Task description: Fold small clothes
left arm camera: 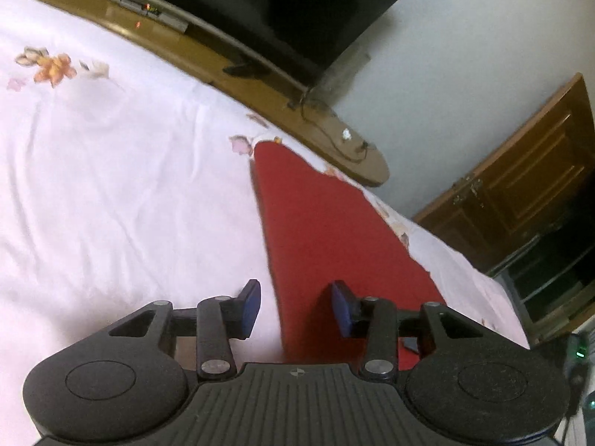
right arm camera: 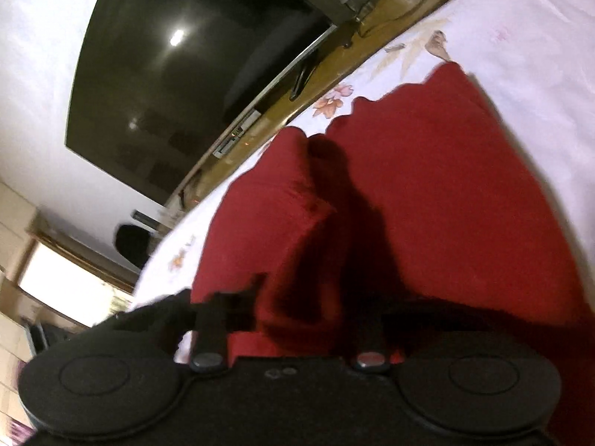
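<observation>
Your left gripper [left arm camera: 295, 306] is released, jaws spread wide with nothing between them. Its blue pads [left arm camera: 250, 306] straddle the near long edge of the red garment [left arm camera: 327, 223]: one pad sits over the bedsheet [left arm camera: 111, 186], the other over red cloth. From this camera the garment runs from six o'clock up toward twelve, narrowing to a rounded corner near the far side of the bed. It looks like a matte, soft knit, lying flat here, with a straight clean edge on its left side. The sheet beneath is pale pink, lightly creased, printed with orange flowers [left arm camera: 52, 67].

I'd judge you're lining up a grasp on that edge, a fold about to begin. The next move calls for lowering until the edge sits between the pads, then clenching on the cloth alone, not the sheet with it.

Over to your right gripper [right arm camera: 297, 297]: it is dark and blurred against the cloth, so I cannot tell whether it is released or clenched. The red garment [right arm camera: 446, 186] fills that view from six o'clock to one o'clock. A raised, rounded fold [right arm camera: 260, 204] bulges at ten o'clock of the centre, and the far hem is wavy. Beyond the bed, at eleven o'clock, hangs a glossy dark television [right arm camera: 178, 74] above a wooden shelf [right arm camera: 260, 126].
</observation>
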The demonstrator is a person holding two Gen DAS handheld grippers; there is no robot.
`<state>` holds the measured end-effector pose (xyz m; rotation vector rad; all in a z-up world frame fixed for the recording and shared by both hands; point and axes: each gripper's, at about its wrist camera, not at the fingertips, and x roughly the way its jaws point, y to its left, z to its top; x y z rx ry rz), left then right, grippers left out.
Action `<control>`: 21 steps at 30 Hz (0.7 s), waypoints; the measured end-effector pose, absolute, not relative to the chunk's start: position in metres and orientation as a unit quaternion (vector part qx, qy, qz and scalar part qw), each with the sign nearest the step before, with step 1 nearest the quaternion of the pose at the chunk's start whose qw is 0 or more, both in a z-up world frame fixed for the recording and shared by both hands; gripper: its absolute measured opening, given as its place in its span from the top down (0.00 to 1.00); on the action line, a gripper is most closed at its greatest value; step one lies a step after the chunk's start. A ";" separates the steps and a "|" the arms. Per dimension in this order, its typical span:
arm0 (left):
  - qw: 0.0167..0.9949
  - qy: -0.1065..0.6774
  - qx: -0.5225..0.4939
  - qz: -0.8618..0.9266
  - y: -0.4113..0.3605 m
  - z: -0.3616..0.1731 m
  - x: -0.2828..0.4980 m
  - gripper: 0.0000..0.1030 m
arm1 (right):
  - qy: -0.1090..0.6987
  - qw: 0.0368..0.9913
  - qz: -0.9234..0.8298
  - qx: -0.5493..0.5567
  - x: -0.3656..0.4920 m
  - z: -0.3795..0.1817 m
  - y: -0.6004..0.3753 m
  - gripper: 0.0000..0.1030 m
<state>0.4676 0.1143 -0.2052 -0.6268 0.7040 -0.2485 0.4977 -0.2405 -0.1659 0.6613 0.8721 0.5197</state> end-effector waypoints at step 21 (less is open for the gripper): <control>0.893 0.359 -0.213 -0.169 0.050 -0.212 0.475 0.35 | 0.307 0.884 0.175 0.306 0.423 -0.142 -0.317 0.53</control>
